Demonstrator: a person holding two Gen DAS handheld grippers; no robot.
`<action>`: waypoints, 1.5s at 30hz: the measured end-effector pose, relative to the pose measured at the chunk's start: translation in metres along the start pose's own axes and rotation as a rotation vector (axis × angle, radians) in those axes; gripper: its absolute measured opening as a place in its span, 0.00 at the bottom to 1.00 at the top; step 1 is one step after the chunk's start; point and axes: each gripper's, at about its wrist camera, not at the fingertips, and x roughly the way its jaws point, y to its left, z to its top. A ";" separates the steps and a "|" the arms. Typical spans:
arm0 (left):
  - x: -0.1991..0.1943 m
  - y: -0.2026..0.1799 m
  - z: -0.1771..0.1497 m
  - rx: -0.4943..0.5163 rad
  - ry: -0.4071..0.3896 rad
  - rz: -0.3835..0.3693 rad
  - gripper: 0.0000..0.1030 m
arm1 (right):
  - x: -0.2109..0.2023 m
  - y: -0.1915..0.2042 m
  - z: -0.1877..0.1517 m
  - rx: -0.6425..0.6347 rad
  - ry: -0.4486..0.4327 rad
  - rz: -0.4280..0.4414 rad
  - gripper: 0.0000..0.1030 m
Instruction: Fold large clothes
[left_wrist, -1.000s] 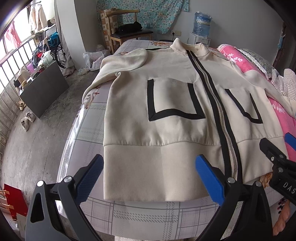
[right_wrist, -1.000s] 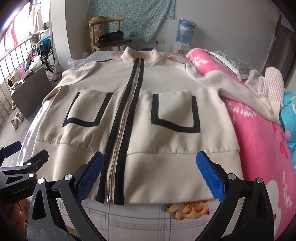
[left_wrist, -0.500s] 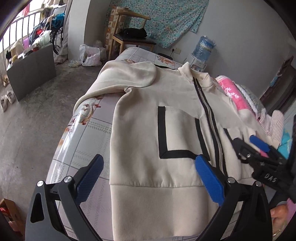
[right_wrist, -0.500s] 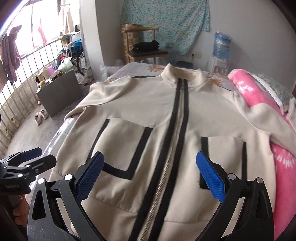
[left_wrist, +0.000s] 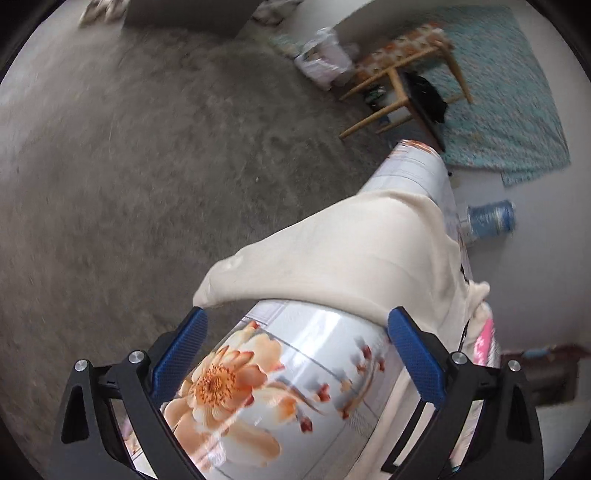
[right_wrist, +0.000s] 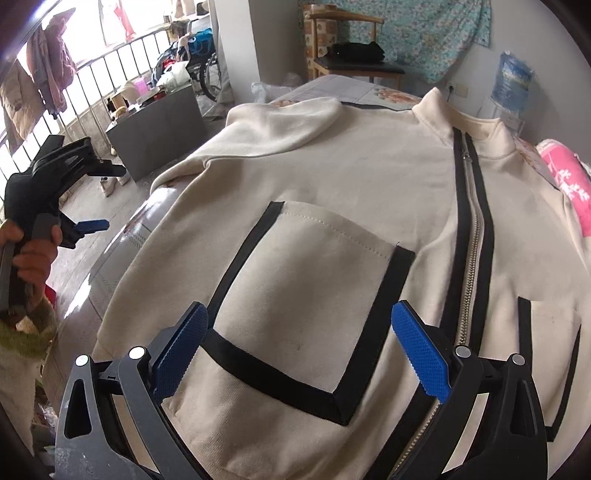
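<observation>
The jacket (right_wrist: 332, 206) lies front up and zipped, spread flat across the bed (left_wrist: 295, 369), collar toward the far wall. Nothing is folded yet as far as I can judge: the body is fully open, and the sleeve (left_wrist: 332, 258) on the left side hangs over the bed's edge toward the concrete floor (left_wrist: 147, 147). Everything remains to be done, sleeves first, I would guess.

The left gripper (left_wrist: 295, 343) is spread wide and empty, tipped down over the bed's edge just short of that sleeve. The right gripper (right_wrist: 299, 343) is likewise released, hovering low above the chest pocket (right_wrist: 306, 295), holding nothing.

The jacket is a thick cream fleece, soft and matte, with a stand-up collar. Black tape outlines the square pockets and runs down both sides of a metal zip (right_wrist: 472, 258). The bed cover is glossy and slippery-looking, printed with large orange flowers. A pink blanket (right_wrist: 565, 181) is bunched on the right side.
</observation>
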 end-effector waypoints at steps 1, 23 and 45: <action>0.013 0.013 0.010 -0.070 0.048 -0.054 0.92 | 0.002 0.000 0.000 -0.002 0.006 -0.007 0.92; 0.164 0.106 0.056 -0.675 0.368 -0.315 0.28 | 0.018 -0.011 0.011 0.049 0.045 -0.062 0.92; -0.097 -0.278 -0.161 1.196 -0.465 0.004 0.09 | -0.077 -0.053 -0.044 0.202 -0.068 -0.194 0.92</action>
